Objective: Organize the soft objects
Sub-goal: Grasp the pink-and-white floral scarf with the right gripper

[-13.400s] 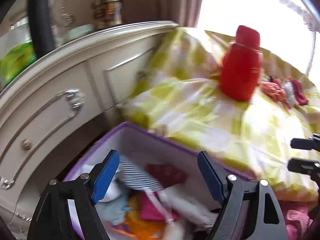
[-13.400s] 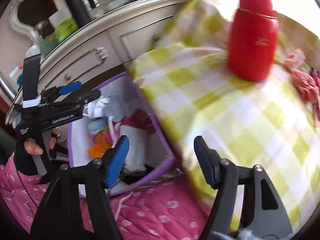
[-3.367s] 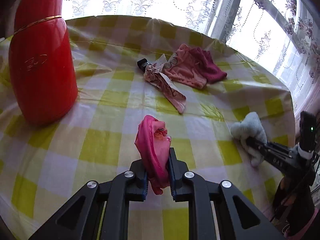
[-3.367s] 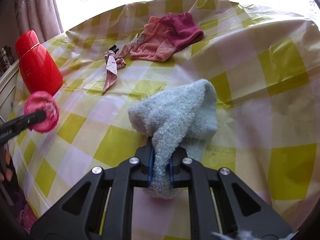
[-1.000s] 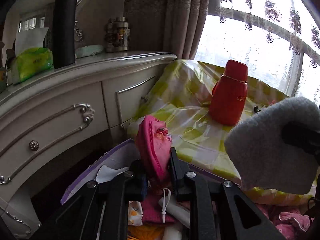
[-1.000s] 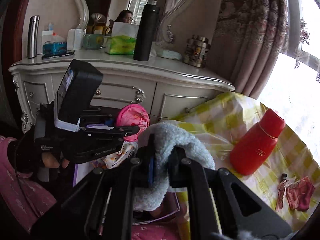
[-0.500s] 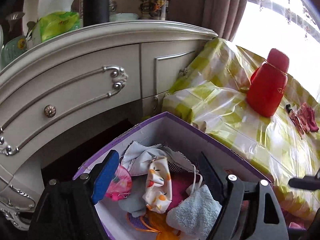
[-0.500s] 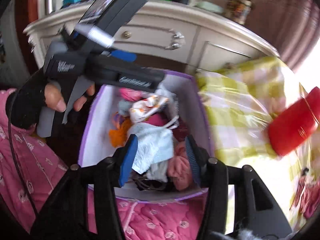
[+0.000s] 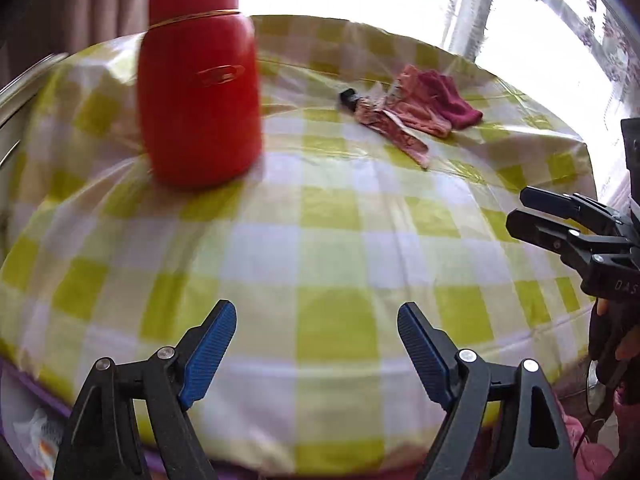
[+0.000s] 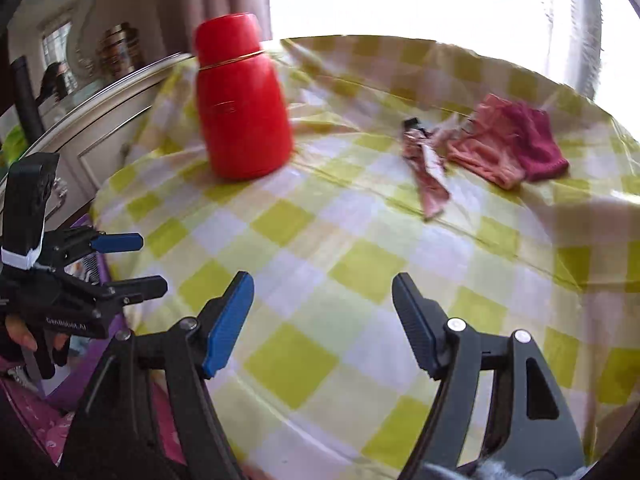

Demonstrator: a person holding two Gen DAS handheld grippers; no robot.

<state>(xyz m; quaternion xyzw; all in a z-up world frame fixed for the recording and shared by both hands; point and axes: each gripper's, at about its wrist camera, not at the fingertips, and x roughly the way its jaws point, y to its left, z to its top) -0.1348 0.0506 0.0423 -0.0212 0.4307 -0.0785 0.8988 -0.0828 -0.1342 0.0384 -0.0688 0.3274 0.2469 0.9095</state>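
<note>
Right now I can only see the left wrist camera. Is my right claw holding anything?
Observer: No. The right wrist view shows the right claw empty above the checked tablecloth. Its jaws have just been opening.
Operator: What's behind the red bottle?
Observer: A metal tin sits on top of the white dresser beside the table.
Operator: Anything else up there?
Observer: Yes, a tall black bottle stands further left.
</note>
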